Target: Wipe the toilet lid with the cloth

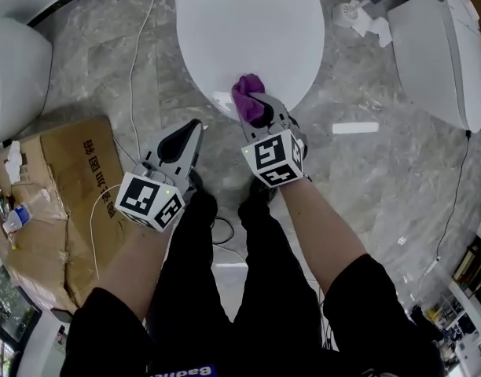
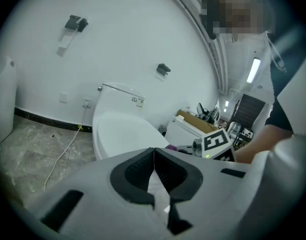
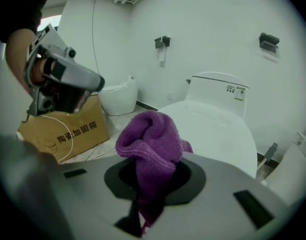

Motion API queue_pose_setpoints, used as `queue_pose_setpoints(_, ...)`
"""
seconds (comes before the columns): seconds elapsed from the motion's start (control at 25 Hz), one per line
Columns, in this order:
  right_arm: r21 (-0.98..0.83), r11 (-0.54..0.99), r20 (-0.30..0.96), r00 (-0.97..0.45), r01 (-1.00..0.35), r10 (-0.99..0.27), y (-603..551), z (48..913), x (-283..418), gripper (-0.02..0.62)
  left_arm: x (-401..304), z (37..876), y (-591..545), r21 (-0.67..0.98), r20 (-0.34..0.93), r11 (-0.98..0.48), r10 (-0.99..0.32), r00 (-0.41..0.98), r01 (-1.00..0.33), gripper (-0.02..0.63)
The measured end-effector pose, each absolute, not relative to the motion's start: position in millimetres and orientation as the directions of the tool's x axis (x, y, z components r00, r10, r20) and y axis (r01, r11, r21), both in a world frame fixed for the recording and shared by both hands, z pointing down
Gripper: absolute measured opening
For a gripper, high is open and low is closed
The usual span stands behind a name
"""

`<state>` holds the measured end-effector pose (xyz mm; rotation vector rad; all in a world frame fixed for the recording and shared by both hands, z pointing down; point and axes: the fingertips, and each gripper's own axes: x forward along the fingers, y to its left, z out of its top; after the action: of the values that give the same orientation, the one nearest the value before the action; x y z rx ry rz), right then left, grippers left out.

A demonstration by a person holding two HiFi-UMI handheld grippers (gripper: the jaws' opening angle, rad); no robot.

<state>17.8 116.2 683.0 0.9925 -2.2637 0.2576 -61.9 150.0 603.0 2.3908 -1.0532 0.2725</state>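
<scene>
Cloth [image 1: 247, 93] at the toilet lid's [image 1: 248, 22] front edge.
My right gripper [image 1: 256, 113] is clamped on the bunched purple cloth, just ahead of it over the lid's near rim; my left gripper [image 1: 196, 126], jaws pressed together and empty, hangs beside it, short of the lid.

The grey left gripper [image 2: 154, 151] has its two jaws pressed together, with nothing between them. Ahead is a smooth white oval toilet lid [image 2: 124, 133]. A thin white cord [image 2: 68, 146] lies on the grey stone floor [image 2: 28, 154]. At the right, a bit of purple cloth [image 2: 171, 147] shows at the tip of the right gripper [image 2: 184, 147].
</scene>
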Motion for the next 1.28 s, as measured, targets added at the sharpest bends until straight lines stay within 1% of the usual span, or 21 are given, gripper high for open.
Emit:
queue_pose_setpoints(0.24,0.111,0.681,0.598,-0.499,-0.723,-0.627,139,658,33,0.06,-58,683,146,0.439,0.487,-0.481,-0.583,0.65,-0.759,0.022)
queue_pose_setpoints(0.28,0.11,0.681,0.594,-0.501,-0.724,-0.629,145,655,36,0.06,-57,694,146,0.448,0.5,-0.468,-0.575,0.648,-0.761,0.051)
queue_pose_setpoints(0.32,0.108,0.681,0.59,-0.504,-0.724,-0.63,150,652,39,0.06,-56,703,145,0.464,0.509,-0.455,-0.565,0.65,-0.76,0.117)
queue_pose_setpoints(0.36,0.105,0.68,0.586,-0.508,-0.725,-0.632,155,649,42,0.06,-53,711,145,0.483,0.513,-0.443,-0.555,0.654,-0.755,0.137)
queue_pose_setpoints(0.6,0.066,0.67,0.572,-0.522,-0.739,-0.632,180,637,55,0.06,-38,727,136,0.57,0.496,-0.381,-0.547,0.675,-0.728,0.141)
queue_pose_setpoints(0.68,0.06,0.666,0.572,-0.521,-0.744,-0.633,185,630,61,0.06,-33,727,133,0.593,0.49,-0.359,-0.549,0.677,-0.72,0.155)
queue_pose_setpoints(0.92,0.026,0.663,0.569,-0.534,-0.748,-0.625,196,611,70,0.06,-33,731,131,0.622,0.504,-0.325,-0.53,0.682,-0.712,0.155)
queue_pose_setpoints(1.08,0.031,0.641,0.574,-0.512,-0.767,-0.64,195,605,75,0.06,-34,732,131,0.618,0.539,-0.315,-0.497,0.68,-0.72,0.163)
queue_pose_setpoints(1.28,0.014,0.648,0.555,-0.534,-0.761,-0.638,192,596,69,0.06,-35,727,128,0.667,0.53,-0.248,-0.504,0.682,-0.702,0.158)
